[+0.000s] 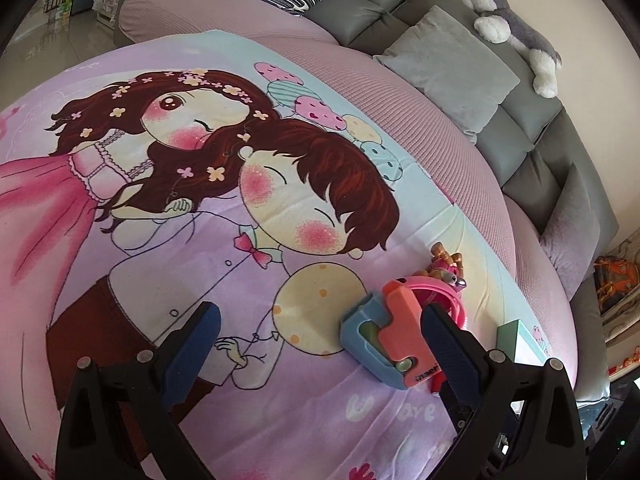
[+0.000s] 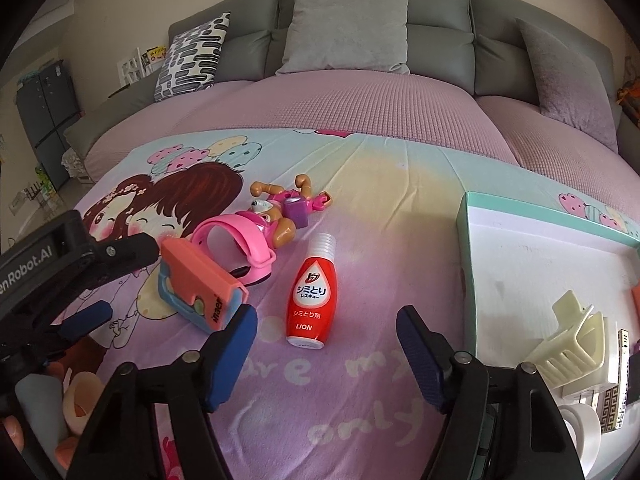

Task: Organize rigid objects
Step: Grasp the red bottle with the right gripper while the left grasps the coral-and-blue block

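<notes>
A red LION bottle [image 2: 312, 296] lies on the cartoon blanket [image 2: 360, 184], its base just ahead of my right gripper [image 2: 328, 350], which is open; neither pad touches the bottle. A coral-and-blue block toy [image 1: 384, 340] rests beside a pink wristband [image 1: 440, 292] and a pink toy dog [image 1: 444, 268]. My left gripper [image 1: 318, 344] is open wide, with the block toy close against its right finger [image 1: 444, 348] and the left pad far off. In the right wrist view the left gripper [image 2: 132, 278] comes in from the left beside the block toy [image 2: 200, 284].
A white tray with a teal rim [image 2: 468, 240] at the right holds a cream hair claw [image 2: 568, 340] and other small items. Pale cups [image 2: 80, 400] sit at lower left. Grey sofa back, cushions [image 2: 348, 28] and a plush toy [image 1: 516, 28] lie behind.
</notes>
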